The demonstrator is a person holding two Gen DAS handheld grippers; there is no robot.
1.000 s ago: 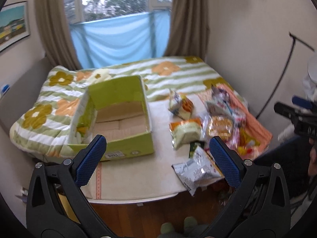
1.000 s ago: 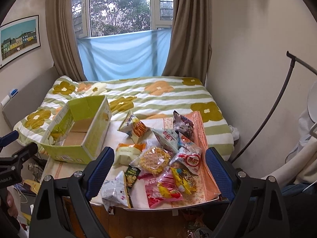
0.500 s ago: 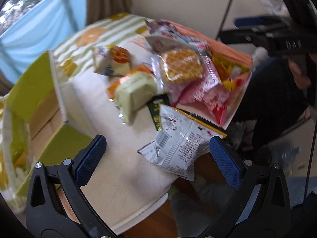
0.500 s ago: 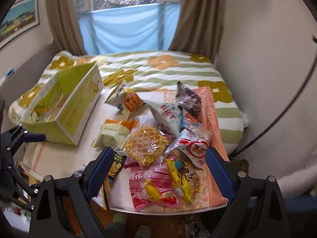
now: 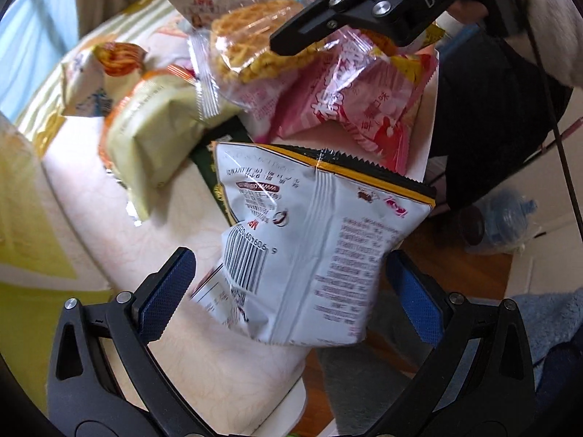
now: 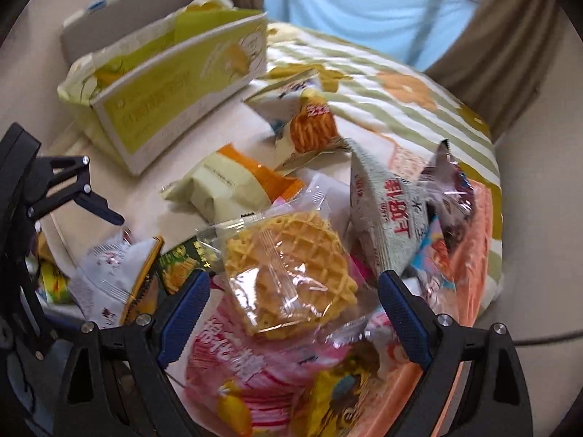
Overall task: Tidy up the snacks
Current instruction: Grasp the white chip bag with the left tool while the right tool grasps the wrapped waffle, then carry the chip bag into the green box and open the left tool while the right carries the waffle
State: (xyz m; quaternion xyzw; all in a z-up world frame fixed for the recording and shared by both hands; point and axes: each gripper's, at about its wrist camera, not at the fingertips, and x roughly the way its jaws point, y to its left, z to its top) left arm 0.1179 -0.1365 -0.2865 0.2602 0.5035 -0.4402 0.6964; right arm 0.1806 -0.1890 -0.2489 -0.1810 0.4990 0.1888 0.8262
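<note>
My left gripper (image 5: 291,293) stands open and points steeply down at the table's front edge. A white snack bag with a barcode (image 5: 320,255) lies between its blue pads (image 5: 165,293), which do not press on it. My right gripper (image 6: 293,302) is open too, low over a clear packet of waffle biscuit (image 6: 288,266) that rests on a pink packet (image 6: 237,364). The green cardboard box (image 6: 175,83) stands open at the table's far left. In the left wrist view, the right gripper's black fingers (image 5: 328,14) hang over the waffle packet (image 5: 255,40).
More snacks crowd the white table (image 5: 164,225): a pale green and orange packet (image 6: 226,189), a fries bag (image 6: 306,123), a grey-green bag (image 6: 386,218), a dark green packet (image 6: 186,262). A flowered quilt (image 6: 400,83) lies behind. A water bottle (image 5: 510,218) sits on the floor.
Both grippers came down toward the table and tilted downward. The left one closed in around the white bag; the right one dropped over the waffle packet. Both jaws stayed wide.
</note>
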